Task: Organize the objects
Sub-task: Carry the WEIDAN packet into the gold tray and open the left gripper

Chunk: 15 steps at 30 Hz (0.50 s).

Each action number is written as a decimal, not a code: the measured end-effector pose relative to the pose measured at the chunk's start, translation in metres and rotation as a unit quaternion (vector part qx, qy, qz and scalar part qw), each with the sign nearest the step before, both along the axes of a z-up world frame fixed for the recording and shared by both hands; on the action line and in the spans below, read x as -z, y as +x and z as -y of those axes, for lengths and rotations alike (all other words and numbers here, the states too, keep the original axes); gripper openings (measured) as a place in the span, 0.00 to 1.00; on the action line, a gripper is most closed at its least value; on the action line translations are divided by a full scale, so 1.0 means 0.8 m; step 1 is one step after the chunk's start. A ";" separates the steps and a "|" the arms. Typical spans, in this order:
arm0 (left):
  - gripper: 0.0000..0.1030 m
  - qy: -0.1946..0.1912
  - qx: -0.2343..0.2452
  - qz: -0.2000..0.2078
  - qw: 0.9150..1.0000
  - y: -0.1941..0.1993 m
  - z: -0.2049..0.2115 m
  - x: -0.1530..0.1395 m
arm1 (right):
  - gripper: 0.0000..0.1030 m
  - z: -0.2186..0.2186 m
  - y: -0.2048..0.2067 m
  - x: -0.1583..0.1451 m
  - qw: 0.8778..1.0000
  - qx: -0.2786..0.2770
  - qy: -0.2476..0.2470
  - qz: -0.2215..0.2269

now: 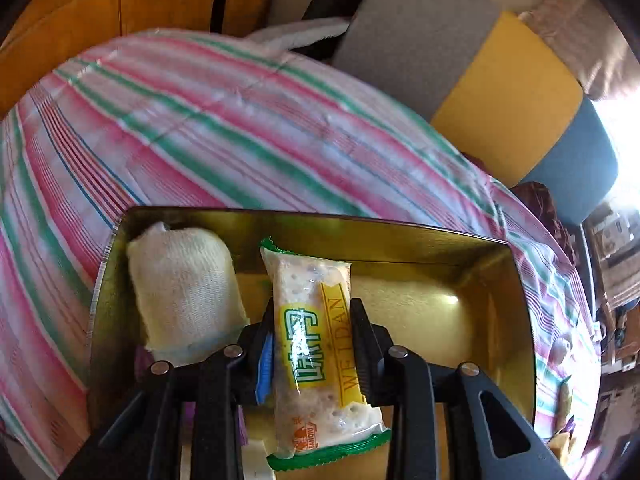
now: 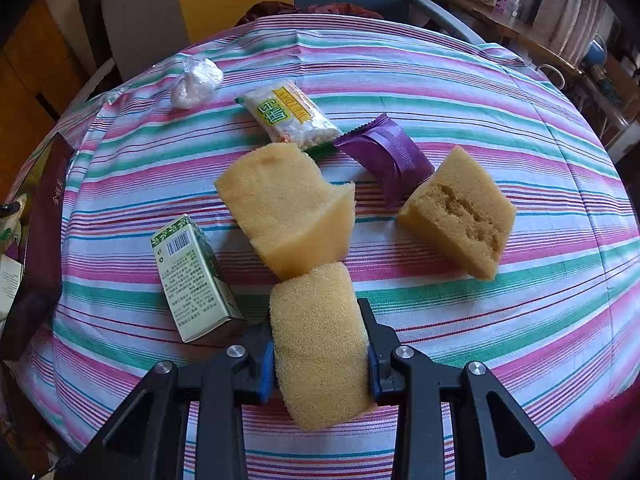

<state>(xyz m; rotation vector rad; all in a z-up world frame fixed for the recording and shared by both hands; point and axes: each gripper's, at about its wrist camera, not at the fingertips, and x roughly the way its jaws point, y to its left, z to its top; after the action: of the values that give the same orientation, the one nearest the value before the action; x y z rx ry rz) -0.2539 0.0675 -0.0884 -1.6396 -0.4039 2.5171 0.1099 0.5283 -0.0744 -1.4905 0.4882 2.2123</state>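
One gold tin (image 1: 516, 280) holding a white cloth roll (image 1: 184, 296), left gripper (image 1: 314, 320) pinching snack packet (image 1: 316, 344) above it, right gripper (image 2: 320, 336) clamping sponge (image 2: 320, 344)

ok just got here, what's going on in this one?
A person with two handheld grippers is tidying items off a striped tablecloth. The left gripper is shut on a green-edged clear snack packet with a yellow label, holding it over a gold metal tin that already holds a pale cloth-wrapped bundle. The right gripper is shut on a yellow sponge block. Two more sponge pieces, another snack packet, a purple wrapper and a small green carton remain on the cloth.
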 end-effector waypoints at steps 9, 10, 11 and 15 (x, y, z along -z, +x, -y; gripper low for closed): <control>0.40 -0.006 0.010 0.000 1.000 -0.003 -0.003 -0.003 | 0.34 0.001 -0.001 0.001 1.000 -0.002 0.002 0.000; 0.40 -0.016 0.015 -0.013 1.000 0.002 -0.004 -0.012 | 0.34 0.001 -0.001 0.001 1.000 -0.002 0.003 0.000; 0.40 -0.023 0.017 -0.023 0.999 0.007 -0.004 -0.021 | 0.34 0.001 -0.001 0.001 1.000 -0.003 0.003 0.000; 0.40 -0.061 0.036 -0.101 0.992 0.058 -0.008 -0.066 | 0.34 0.000 -0.002 0.001 1.000 -0.004 0.005 -0.001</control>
<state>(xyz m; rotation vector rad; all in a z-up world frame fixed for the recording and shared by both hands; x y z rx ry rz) -0.2076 0.0741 -0.0354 -1.3900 -0.1694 2.6659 0.1081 0.5281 -0.0756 -1.4886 0.4727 2.2199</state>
